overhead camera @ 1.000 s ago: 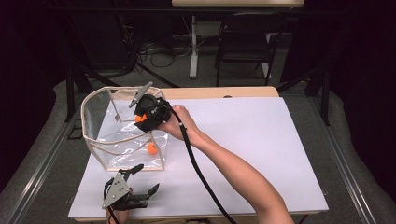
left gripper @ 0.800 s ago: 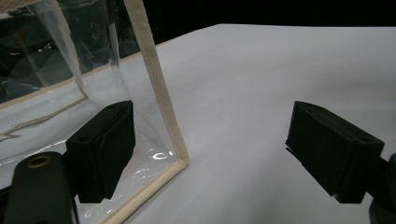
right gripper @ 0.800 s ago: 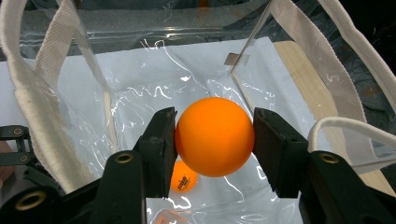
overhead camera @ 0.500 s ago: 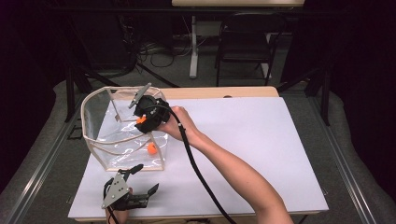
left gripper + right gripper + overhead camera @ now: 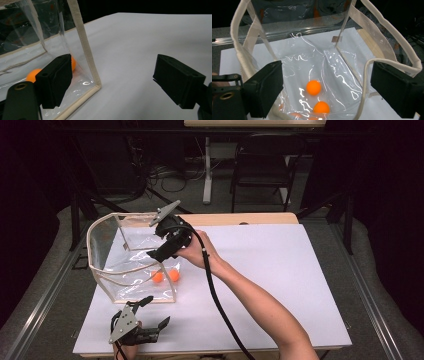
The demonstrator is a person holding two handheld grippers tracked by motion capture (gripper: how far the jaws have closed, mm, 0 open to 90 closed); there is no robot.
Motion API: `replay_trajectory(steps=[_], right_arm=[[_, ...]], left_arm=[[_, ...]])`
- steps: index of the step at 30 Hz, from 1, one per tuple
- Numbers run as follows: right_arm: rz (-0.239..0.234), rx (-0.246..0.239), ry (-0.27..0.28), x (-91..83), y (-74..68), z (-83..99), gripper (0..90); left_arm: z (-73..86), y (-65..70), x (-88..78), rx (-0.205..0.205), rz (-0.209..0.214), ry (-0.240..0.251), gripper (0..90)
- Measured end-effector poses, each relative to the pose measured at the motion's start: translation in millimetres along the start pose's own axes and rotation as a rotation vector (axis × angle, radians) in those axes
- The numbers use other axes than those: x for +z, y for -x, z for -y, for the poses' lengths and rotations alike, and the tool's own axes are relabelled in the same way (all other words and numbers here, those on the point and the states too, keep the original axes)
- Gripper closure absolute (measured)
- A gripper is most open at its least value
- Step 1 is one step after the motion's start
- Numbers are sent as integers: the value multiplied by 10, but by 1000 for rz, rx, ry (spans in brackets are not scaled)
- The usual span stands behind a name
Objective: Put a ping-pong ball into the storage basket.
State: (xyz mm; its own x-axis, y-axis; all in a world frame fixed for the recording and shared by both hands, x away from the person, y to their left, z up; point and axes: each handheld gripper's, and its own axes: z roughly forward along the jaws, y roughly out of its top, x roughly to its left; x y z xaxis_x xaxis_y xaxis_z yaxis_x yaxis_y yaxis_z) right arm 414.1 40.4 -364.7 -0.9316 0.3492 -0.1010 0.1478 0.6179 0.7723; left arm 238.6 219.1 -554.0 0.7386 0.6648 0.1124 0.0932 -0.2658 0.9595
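Right gripper [image 5: 159,251] held over clear bag [image 5: 100,245], jaws just opened, empty. Two orange balls [image 5: 313,87] inside judged light, smooth, roll-prone; best pinched across middle. Left gripper [image 5: 150,312] apart.

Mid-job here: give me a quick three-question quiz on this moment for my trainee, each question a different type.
1. True or false: the right claw is clamped on an orange ball.
2. How many orange balls lie in the clear bag?
   A) none  B) two  C) four
3. Fill in: the left claw sits low at the white table's near edge, beside the bag's ____.

Key:
1. False. Its jaws have just been opening and stand wide above the bag, nothing between them.
2. B.
3. Corner: the left gripper view shows the bag's cream-trimmed corner between the open jaws, untouched.
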Motion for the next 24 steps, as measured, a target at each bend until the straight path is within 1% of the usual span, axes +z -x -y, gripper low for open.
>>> replay_trajectory(steps=[5,8,11,14,19,24], right_arm=[[-18,2,10,-80,17,24,56],[-19,-9,-6,-143,31,35,24],[-30,4,27,-251,56,66,11],[-22,9,28,-315,82,115,0],[-8,36,32,-421,158,236,0],[1,56,23,-467,216,360,0]], left_arm=[[-6,5,14,0,0,-2,157],[-6,0,33,-3,-3,-5,157],[-7,10,16,-4,-5,-2,157],[-5,11,7,-1,-8,-3,157],[-7,12,15,2,-4,-4,157],[-4,13,0,2,-4,-3,157]])
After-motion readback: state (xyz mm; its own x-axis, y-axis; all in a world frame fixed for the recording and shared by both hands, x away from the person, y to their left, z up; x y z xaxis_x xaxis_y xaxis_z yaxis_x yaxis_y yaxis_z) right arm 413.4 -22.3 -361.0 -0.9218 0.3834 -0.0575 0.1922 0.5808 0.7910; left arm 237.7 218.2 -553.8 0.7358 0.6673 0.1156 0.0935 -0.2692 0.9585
